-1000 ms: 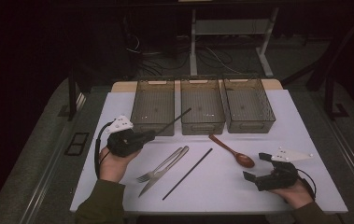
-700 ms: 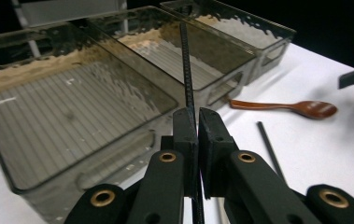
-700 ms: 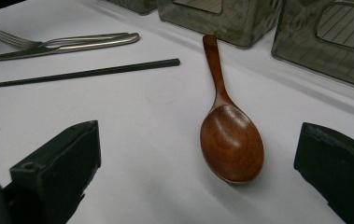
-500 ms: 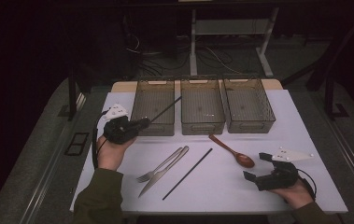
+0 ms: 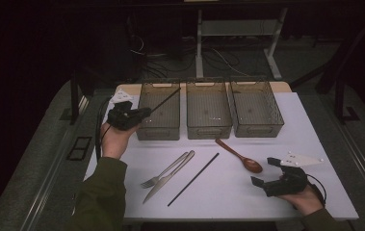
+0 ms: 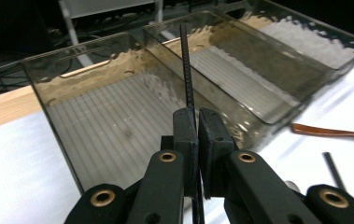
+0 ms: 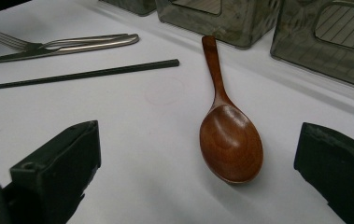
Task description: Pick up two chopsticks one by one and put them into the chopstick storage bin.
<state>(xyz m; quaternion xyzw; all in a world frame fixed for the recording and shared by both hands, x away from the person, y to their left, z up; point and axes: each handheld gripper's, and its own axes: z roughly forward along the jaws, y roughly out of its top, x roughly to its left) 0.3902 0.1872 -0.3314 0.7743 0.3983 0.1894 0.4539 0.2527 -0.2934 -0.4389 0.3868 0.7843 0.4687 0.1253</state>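
My left gripper (image 5: 145,112) is shut on a black chopstick (image 5: 163,99) and holds it in the air at the near left corner of the left smoky plastic bin (image 5: 158,135). The stick slants up and away over that bin. In the left gripper view the jaws (image 6: 197,114) pinch the chopstick (image 6: 185,65), which points over the bin's ribbed floor (image 6: 100,135). My right gripper (image 5: 267,174) rests open at the table's near right, just short of a brown wooden spoon (image 5: 241,157). The spoon's bowl (image 7: 230,140) lies between the wide-apart jaws (image 7: 198,151), untouched.
A second black chopstick (image 5: 193,179), a fork (image 5: 166,170) and a knife (image 5: 171,175) lie on the white table (image 5: 276,144) between the hands. A middle bin (image 5: 208,131) and a right bin (image 5: 257,129) stand beside the left one. Dark floor surrounds the table.
The left hand has carried the chopstick up and away from me, from beside the fork to the left bin's corner. The right gripper has stayed put.
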